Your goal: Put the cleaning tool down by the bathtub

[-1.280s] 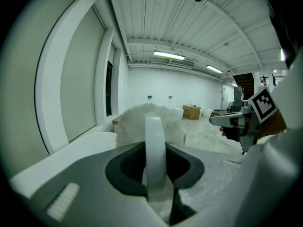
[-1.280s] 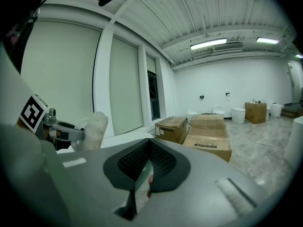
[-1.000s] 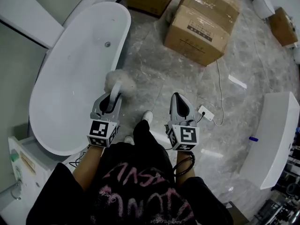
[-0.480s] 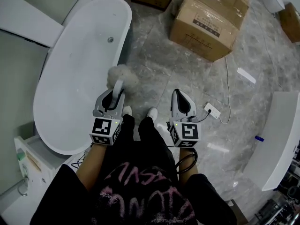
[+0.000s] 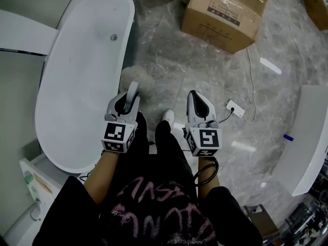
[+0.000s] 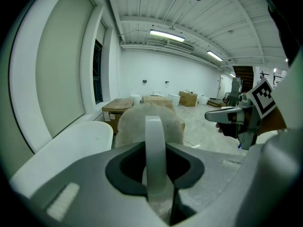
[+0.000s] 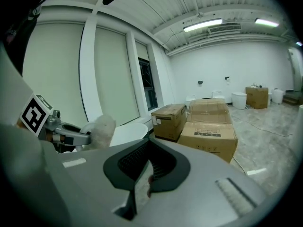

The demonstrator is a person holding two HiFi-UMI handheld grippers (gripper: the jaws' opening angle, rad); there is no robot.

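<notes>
- Floor (image 5: 205, 70): grey marbled tile, under everything listed here.
- Bathtub (image 5: 77, 76): white, oval and freestanding, at your left. Its long side runs away from you, and a drain fitting sits near the far end.
- White fixture (image 5: 307, 137): long and pale, on the floor at your far right, well apart from the bathtub.
- Cardboard boxes (image 5: 220, 17): brown, grouped on the floor ahead of you, beyond the tub's far end.
- Left gripper (image 5: 128, 97): held out in front of you, level with the bathtub's near half. Its jaws are clamped on the white handle of the cleaning tool, which stands up between them in the left gripper view.
- Right gripper (image 5: 198, 100): held beside the left one, apart from it, over bare floor. In the right gripper view its jaws appear pressed together with nothing between them.
- Cleaning tool (image 5: 137, 78): a fluffy pale head on a slim white handle. The head sticks out past the left gripper's tips, over the floor just beside the bathtub's outer wall. You cannot tell from these views whether it touches the floor.
- Power strip (image 5: 236, 108): white, flat on the tile to the right of the right gripper, with a thin cable running away toward the boxes.
</notes>
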